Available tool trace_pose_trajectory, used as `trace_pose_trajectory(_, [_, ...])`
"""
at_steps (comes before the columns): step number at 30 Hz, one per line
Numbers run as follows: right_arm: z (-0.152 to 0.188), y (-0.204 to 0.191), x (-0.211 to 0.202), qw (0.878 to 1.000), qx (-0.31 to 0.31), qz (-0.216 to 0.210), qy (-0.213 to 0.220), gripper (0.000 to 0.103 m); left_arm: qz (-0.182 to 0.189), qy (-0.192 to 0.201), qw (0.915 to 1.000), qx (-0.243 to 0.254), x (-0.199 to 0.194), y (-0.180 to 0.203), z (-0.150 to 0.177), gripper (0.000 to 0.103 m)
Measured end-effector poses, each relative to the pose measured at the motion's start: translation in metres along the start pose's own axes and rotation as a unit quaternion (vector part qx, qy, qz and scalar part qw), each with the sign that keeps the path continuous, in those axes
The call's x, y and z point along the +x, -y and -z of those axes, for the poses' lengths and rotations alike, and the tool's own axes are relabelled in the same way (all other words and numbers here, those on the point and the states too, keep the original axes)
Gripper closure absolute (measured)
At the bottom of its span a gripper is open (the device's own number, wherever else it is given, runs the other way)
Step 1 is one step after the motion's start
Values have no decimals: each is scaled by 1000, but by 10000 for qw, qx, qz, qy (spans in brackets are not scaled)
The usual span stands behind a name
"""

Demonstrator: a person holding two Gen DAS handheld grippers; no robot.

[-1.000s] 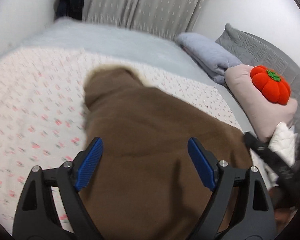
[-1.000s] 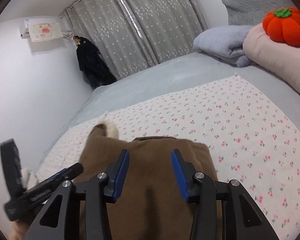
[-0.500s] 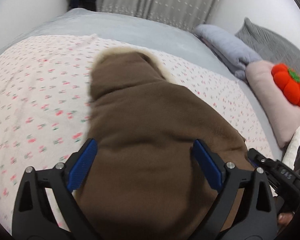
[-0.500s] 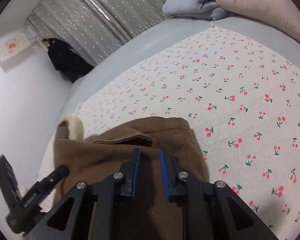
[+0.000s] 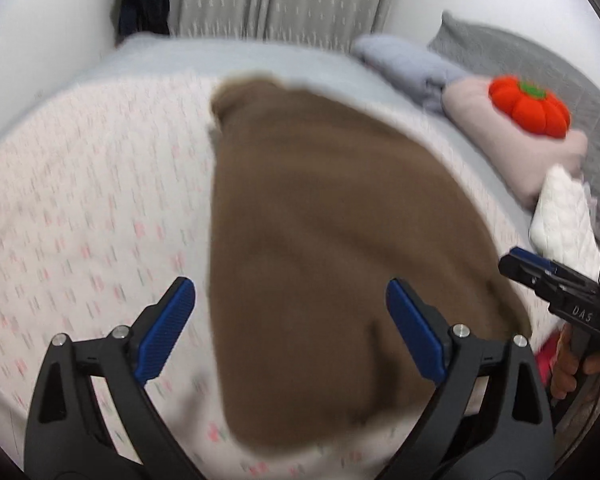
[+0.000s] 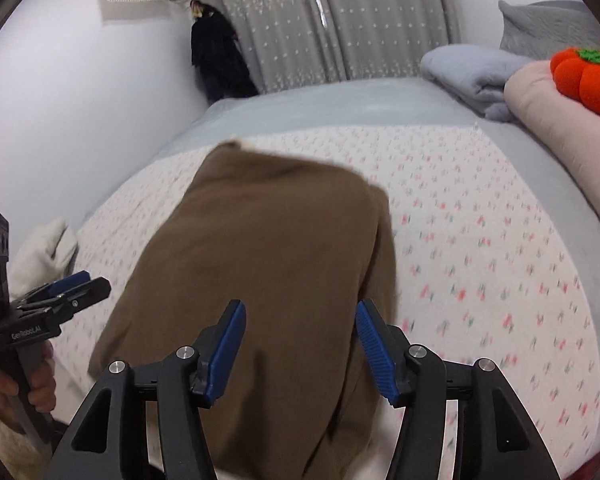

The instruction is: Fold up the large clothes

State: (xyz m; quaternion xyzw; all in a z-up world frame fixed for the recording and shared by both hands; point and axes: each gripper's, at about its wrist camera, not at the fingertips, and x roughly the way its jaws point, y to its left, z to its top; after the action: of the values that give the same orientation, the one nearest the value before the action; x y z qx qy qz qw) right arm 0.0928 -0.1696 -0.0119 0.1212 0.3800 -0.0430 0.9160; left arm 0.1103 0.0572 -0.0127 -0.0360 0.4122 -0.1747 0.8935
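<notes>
A brown garment (image 5: 320, 220) lies folded into a long block on the cherry-print sheet (image 5: 80, 200), a pale fur trim just showing at its far end. My left gripper (image 5: 291, 330) hovers over its near end, jaws wide open, nothing between the pads. In the right wrist view the same brown garment (image 6: 268, 240) lies under my right gripper (image 6: 300, 348), whose jaws are opening; the pads press on nothing. The right gripper (image 5: 540, 276) shows at the right edge of the left view, and the left gripper (image 6: 60, 292) at the left edge of the right view.
The sheet covers a grey bed (image 6: 340, 100). At the right are a folded grey blanket (image 6: 468, 68), a pink pillow (image 5: 500, 140) with an orange pumpkin cushion (image 5: 530, 106), and a white quilted cloth (image 5: 564, 216). A dark coat (image 6: 220, 56) hangs by the curtain. Cream cloth (image 6: 40, 248) lies at the left.
The right gripper's jaws, nearly shut over the garment's edge half a second ago, have opened. Both grippers have drawn back toward the near end of the garment; the left one stays wide open.
</notes>
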Motion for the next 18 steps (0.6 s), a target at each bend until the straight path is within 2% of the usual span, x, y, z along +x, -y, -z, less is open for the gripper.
trace_pose_trajectory(2, [21, 1, 10, 9995, 79, 52, -301, 44, -100, -331, 9992, -176, 18, -1, 24, 6])
trace_pose_trajectory(5, [43, 9, 19, 9980, 285, 201, -527, 38, 259, -492, 9948, -855, 15, -14, 35, 6])
trace_pose_trajectory(6, [47, 11, 15, 9977, 395, 247, -500, 35, 231, -498, 9943, -916, 10, -14, 37, 6])
trace_pose_trajectory(9, [57, 11, -9, 9954, 819, 255, -425, 33, -248, -217, 9950, -945, -18, -6, 44, 6])
trace_pose_trajectory(11, [68, 7, -30, 9949, 917, 365, -220, 28, -613, 19, 9944, -859, -34, 5, 50, 6])
trace_pose_trajectory(12, [71, 5, -39, 9946, 934, 446, -122, 22, -711, 83, 9941, -811, -39, 10, 52, 6])
trace_pose_trajectory(14, [82, 0, -52, 9937, 944, 602, 7, 19, -944, 105, 9931, -694, -46, 20, 56, 6])
trace_pose_trajectory(18, [91, -9, -63, 9907, 888, 1030, -63, 17, -1061, -33, 9918, -708, -52, 28, 69, 2])
